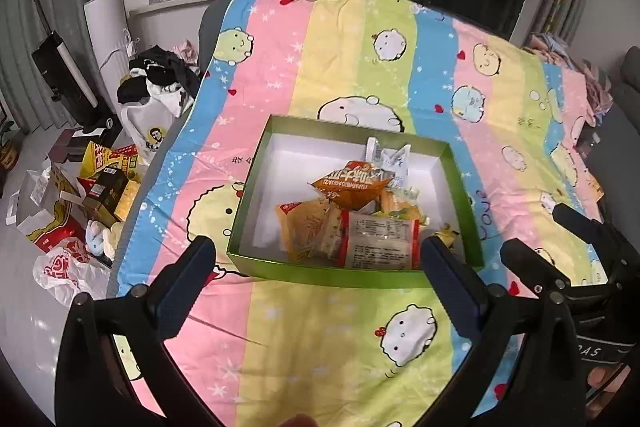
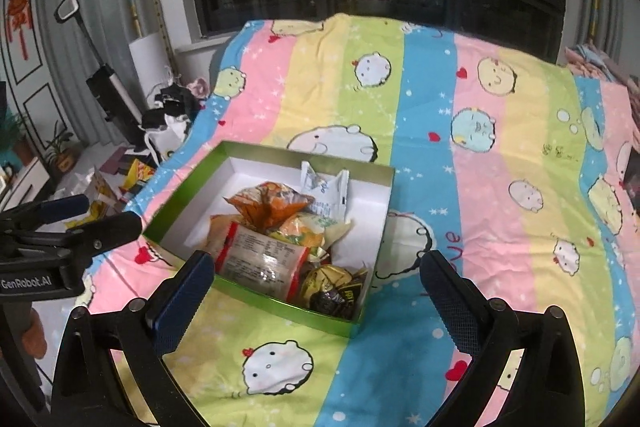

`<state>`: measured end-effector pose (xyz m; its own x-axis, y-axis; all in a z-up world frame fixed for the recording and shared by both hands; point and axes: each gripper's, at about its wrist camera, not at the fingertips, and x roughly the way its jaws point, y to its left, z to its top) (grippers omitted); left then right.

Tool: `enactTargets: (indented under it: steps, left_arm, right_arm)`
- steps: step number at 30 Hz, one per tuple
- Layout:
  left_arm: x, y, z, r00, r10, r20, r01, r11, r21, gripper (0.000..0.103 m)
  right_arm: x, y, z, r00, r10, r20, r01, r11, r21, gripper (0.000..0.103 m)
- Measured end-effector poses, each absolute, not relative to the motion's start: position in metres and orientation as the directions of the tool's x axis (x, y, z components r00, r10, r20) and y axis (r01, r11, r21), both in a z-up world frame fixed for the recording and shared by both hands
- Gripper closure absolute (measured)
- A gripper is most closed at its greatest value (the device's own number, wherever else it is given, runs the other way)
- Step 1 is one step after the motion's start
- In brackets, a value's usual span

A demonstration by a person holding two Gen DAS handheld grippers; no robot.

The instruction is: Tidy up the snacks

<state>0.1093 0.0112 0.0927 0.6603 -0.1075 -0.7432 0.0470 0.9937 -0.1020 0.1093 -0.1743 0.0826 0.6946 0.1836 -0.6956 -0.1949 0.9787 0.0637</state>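
Both of my claws hang empty above the bed. My left claw (image 1: 316, 259) has its jaws spread wide with nothing between the pads, and my right claw (image 2: 316, 275) stands just as wide and just as bare.

The snacks are gathered in the green box (image 1: 256, 163), which sits open on the striped cartoon bedsheet (image 1: 360, 47). Inside it I see an orange packet (image 1: 348, 189) on top of the heap, a clear-fronted packet with red ends (image 1: 380, 243) at the near wall, a white wrapper (image 1: 390, 157) standing against the far wall, and dark foil-wrapped sweets (image 2: 336, 287) in the near right corner. The left part of the box floor shows bare white.

I judge the gathering step all but finished: I find no loose snack on the sheet itself. The cartons and bags on the floor (image 1: 100, 187) beside the bed look like leftover clutter, though I cannot tell whether any snack lies among them.

The next move, as I read it, calls either for evening the heap into the bare left side or for closing the box. No lid shows in either view, so I would have to look for one first.
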Motion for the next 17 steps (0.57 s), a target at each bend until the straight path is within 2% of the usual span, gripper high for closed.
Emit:
enactTargets:
  steps: [8, 17]
  left_arm:
    - [0.099, 0.016, 0.123, 0.699, -0.086, -0.71, 0.033, 0.996, -0.088, 0.001]
    - [0.098, 0.014, 0.141, 0.73, -0.068, -0.68, 0.028, 0.997, -0.07, 0.0]
  right_arm:
    - [0.096, -0.168, 0.122, 0.729, 0.198, -0.656, -0.208, 0.976, 0.063, 0.001]
    - [0.095, -0.163, 0.13, 0.736, 0.202, -0.646, -0.22, 0.974, 0.054, 0.001]
